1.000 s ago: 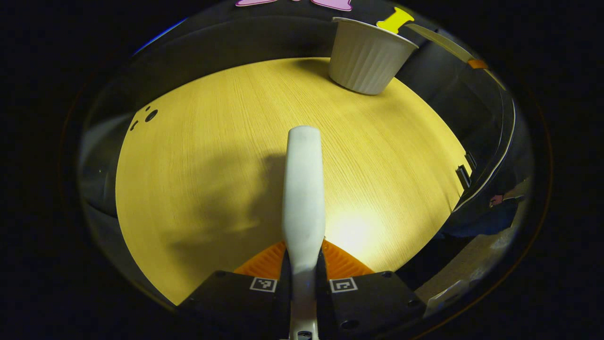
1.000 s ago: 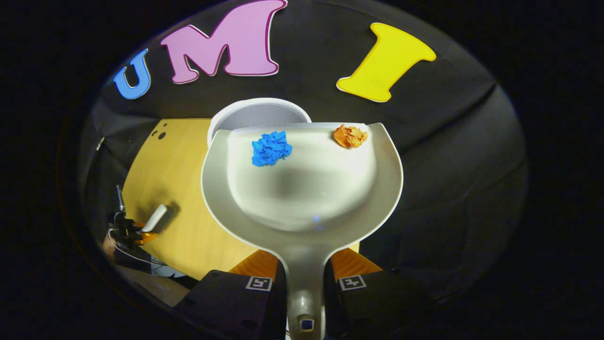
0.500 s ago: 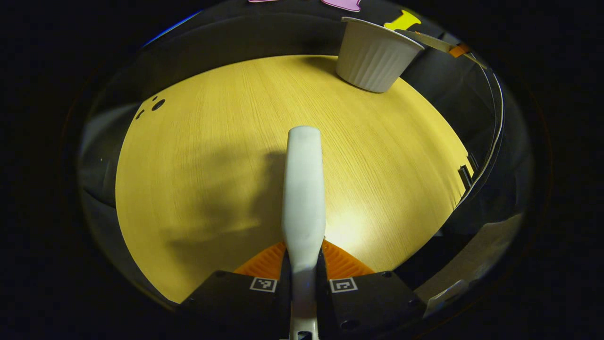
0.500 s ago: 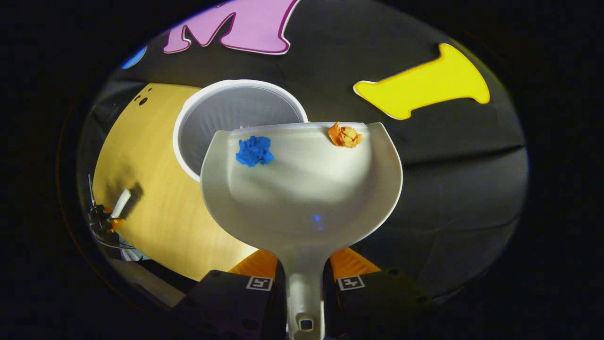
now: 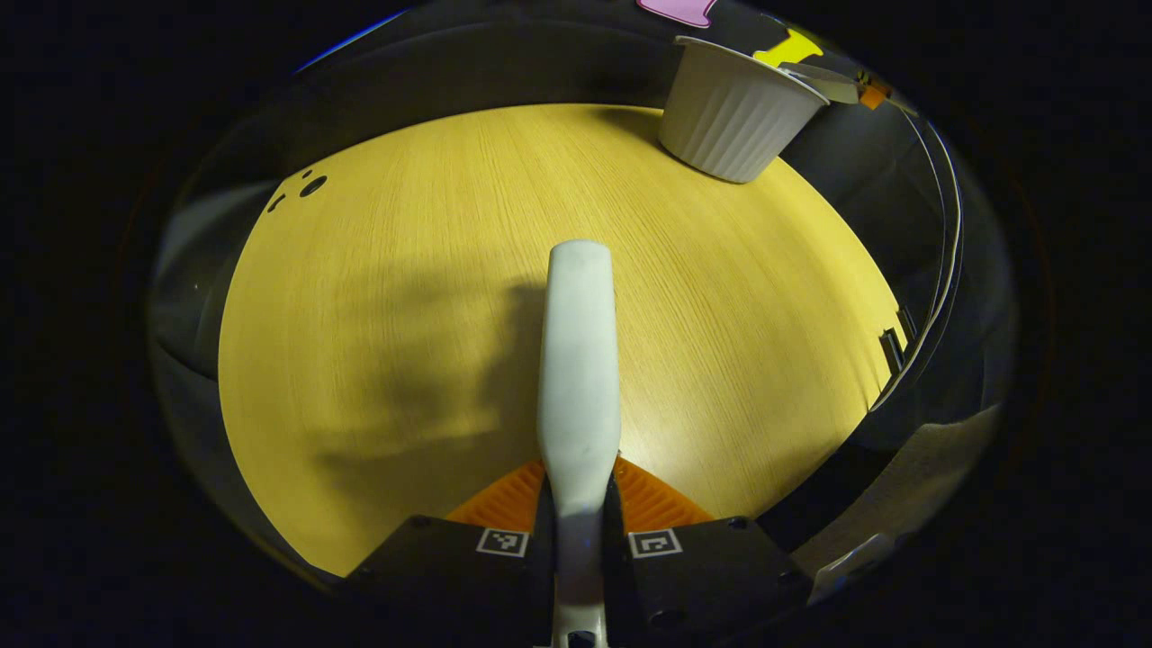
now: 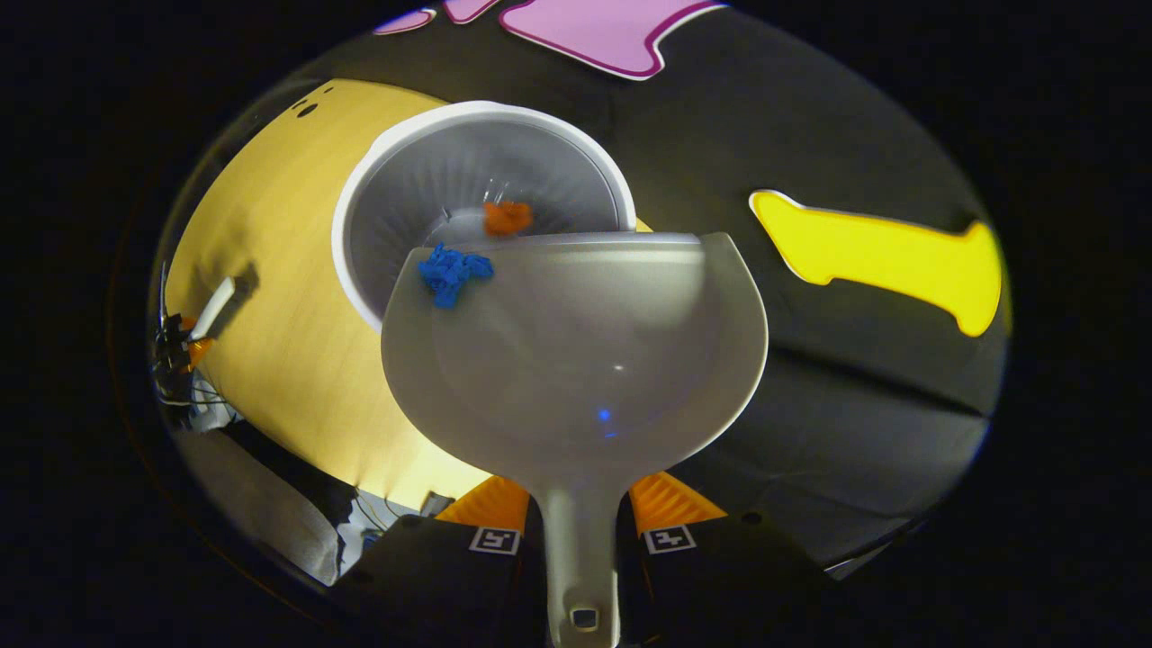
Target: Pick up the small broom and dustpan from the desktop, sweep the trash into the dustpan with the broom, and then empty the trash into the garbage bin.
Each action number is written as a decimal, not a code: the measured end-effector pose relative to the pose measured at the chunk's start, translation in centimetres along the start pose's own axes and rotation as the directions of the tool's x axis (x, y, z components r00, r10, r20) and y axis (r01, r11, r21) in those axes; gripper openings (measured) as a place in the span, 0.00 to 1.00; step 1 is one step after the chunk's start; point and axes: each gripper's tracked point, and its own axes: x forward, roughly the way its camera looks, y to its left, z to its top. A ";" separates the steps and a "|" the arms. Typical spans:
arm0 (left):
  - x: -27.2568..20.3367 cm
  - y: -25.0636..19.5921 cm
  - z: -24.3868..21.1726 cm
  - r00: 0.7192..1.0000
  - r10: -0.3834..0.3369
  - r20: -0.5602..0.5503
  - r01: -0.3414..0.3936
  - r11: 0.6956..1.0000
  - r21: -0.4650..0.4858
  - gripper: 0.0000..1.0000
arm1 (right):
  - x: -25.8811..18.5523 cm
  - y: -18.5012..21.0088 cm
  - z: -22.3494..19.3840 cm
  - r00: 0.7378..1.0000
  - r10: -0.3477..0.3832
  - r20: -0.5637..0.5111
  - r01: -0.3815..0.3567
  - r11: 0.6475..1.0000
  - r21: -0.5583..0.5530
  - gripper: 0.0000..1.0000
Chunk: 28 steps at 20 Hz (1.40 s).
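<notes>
Dustpan (image 6: 576, 360), handle pinched between right gripper (image 6: 580, 531) fingers, extends straight ahead with its lip over the bin (image 6: 486, 189); blue paper (image 6: 453, 270) at the lip, orange paper (image 6: 508, 217) inside bin.

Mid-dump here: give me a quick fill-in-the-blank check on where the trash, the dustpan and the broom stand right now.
1. The right gripper is shut on the handle of the ____.
2. The orange paper ball is inside the ____.
3. The blue paper ball sits at the dustpan's front ____.
4. The left gripper is shut on the ____.

Missing words: dustpan; garbage bin; edge; broom
</notes>
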 end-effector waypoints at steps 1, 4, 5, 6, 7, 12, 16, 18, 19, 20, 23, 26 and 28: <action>0.0 0.1 0.0 1.000 0.001 0.001 -0.001 1.000 -0.004 0.26 | 0.0 -0.1 0.3 1.000 -0.005 -0.008 0.005 1.000 -0.017 0.35; 0.0 0.0 -0.1 1.000 0.000 -0.005 0.000 1.000 -0.013 0.26 | 0.0 0.0 0.4 0.999 0.003 -0.047 -0.005 0.999 -0.048 0.35; 0.0 0.1 -0.1 1.000 0.001 -0.006 -0.001 1.000 -0.012 0.26 | -0.1 -0.1 0.7 0.999 0.005 -0.053 -0.009 0.998 -0.068 0.35; 0.1 0.3 0.0 1.000 0.003 -0.006 -0.003 1.000 -0.012 0.26 | 0.0 -0.4 0.9 0.998 0.015 -0.061 -0.019 0.997 -0.079 0.35; 0.1 0.3 0.1 1.000 0.005 -0.006 -0.005 1.000 -0.013 0.26 | 0.0 -0.5 1.2 0.997 0.018 -0.069 -0.024 0.997 -0.075 0.35; 0.2 0.7 0.0 1.000 0.012 -0.008 -0.012 1.000 -0.029 0.26 | 0.3 -0.7 1.7 0.997 -0.008 -0.073 0.000 0.994 -0.111 0.35; 0.4 0.6 0.3 1.000 0.022 -0.010 -0.022 0.999 -0.024 0.24 | -0.2 -0.8 1.6 1.000 -0.006 -0.024 0.004 0.996 -0.094 0.35; 0.4 0.7 0.5 1.000 0.024 -0.009 -0.025 1.000 -0.015 0.26 | -0.8 -1.3 1.2 1.000 0.000 0.024 0.002 0.998 -0.067 0.35; 0.4 0.7 0.6 1.000 0.026 -0.008 -0.026 1.000 -0.010 0.26 | -1.3 -1.5 1.0 0.998 0.008 0.055 -0.005 0.999 -0.042 0.35; 0.4 0.8 0.7 1.000 0.029 -0.008 -0.029 1.000 -0.005 0.24 | -1.9 -1.7 0.7 0.995 0.015 0.095 -0.014 1.000 -0.012 0.35; 0.4 0.8 0.9 0.999 0.032 -0.011 -0.032 0.999 0.005 0.26 | -4.4 -2.0 -0.5 0.976 0.035 0.215 -0.048 0.997 0.054 0.35; 0.4 0.9 1.0 0.999 0.037 -0.015 -0.036 0.999 0.016 0.26 | -7.7 -1.0 -1.9 0.942 0.051 0.331 -0.084 0.993 0.087 0.35; 0.4 0.9 1.1 0.999 0.040 -0.017 -0.039 0.999 0.015 0.26 | -9.4 0.5 -3.0 0.918 0.064 0.391 -0.105 0.991 0.084 0.35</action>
